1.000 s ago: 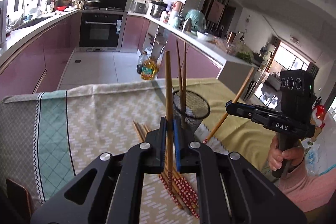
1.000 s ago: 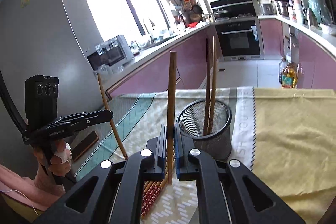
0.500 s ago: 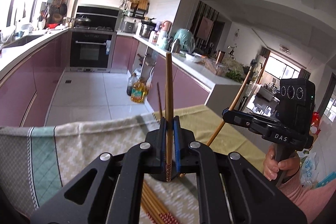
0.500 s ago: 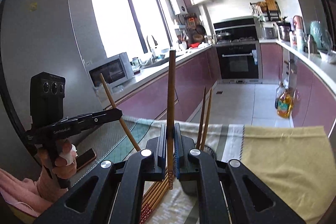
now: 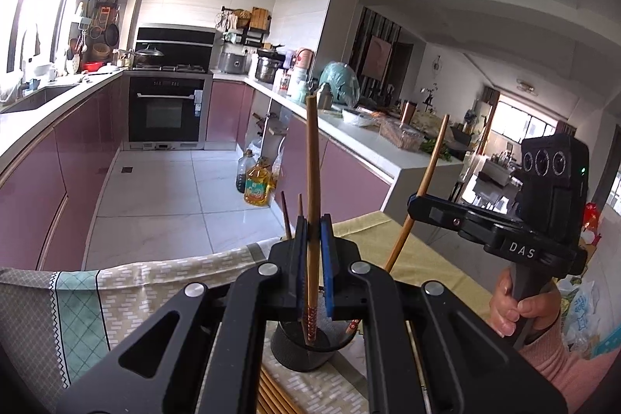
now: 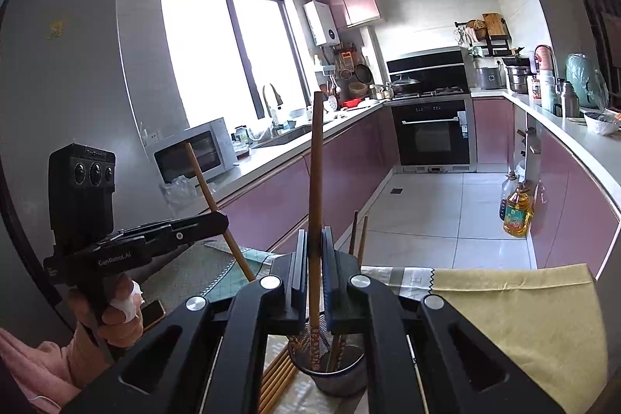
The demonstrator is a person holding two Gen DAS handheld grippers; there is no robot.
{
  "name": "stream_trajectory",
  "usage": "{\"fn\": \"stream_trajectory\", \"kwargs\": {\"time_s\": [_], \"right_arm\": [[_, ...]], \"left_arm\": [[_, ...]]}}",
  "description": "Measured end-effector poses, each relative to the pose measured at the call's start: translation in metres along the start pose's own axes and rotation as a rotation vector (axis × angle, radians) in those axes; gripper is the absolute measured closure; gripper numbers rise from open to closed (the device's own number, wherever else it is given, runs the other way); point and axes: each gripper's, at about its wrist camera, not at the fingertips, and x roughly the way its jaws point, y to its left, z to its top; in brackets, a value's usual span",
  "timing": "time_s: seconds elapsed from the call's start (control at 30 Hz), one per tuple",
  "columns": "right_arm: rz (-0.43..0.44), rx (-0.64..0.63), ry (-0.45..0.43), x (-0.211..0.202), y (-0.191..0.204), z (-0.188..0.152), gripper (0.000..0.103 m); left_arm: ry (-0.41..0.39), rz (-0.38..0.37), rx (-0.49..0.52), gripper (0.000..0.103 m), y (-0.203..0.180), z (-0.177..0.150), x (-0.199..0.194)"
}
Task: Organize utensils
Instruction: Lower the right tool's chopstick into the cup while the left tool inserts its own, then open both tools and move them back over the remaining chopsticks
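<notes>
Wooden chopsticks (image 5: 311, 181) (image 6: 315, 189) are standing upright, 1 clamped in each gripper (image 5: 311, 270) (image 6: 313, 274), seemingly above the mesh holder (image 5: 306, 348).

Both wrist cams sit close behind their jaws, tilted slightly down toward the kitchen, sharing the mesh holder (image 5: 306, 344) just below the jaws and the oven (image 6: 432, 130) beyond.

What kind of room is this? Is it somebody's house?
It looks like a home kitchen. There is a built-in oven with a stove above it, a sink under the window, and a microwave on the counter.
</notes>
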Motion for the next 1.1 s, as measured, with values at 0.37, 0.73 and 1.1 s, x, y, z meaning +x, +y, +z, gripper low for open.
{"fn": "stream_trajectory", "kwargs": {"time_s": [0.37,0.73,1.1], "right_arm": [[-0.001,0.057,0.224,0.054,-0.02,-0.027,0.097],[-0.031,0.094,0.328,0.088,-0.027,-0.04,0.095],[-0.043,0.105,0.279,0.08,-0.023,-0.041,0.077]], "left_arm": [[0.192,0.022,0.04,0.096,0.001,-0.029,0.051],[0.263,0.052,0.04,0.095,0.013,-0.035,0.089],[0.257,0.107,0.002,0.084,0.024,-0.051,0.092]]}}
